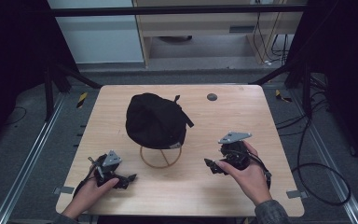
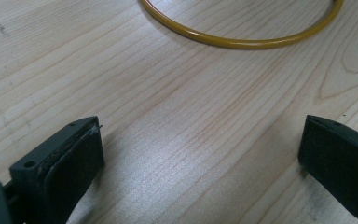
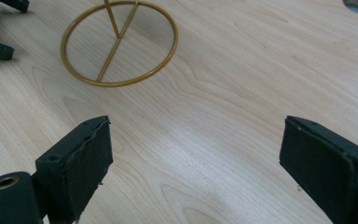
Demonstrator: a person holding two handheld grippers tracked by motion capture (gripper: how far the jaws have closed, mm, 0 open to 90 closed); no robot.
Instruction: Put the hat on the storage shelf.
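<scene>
Black cap [image 1: 155,120] atop gold wire stand [image 1: 161,157], between both grippers; jaws apart, empty.

A small grey disc [image 1: 211,97] lies on the wooden table [image 1: 242,121].

Black cap [image 1: 154,120], yellow wire stand [image 1: 161,157]

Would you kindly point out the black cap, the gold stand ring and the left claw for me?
cap [image 1: 154,120], high view, middle of its crown.
stand ring [image 3: 168,53], right gripper view, right side of the wire hoop.
left claw [image 1: 128,178], high view, between its fingertips.
</scene>
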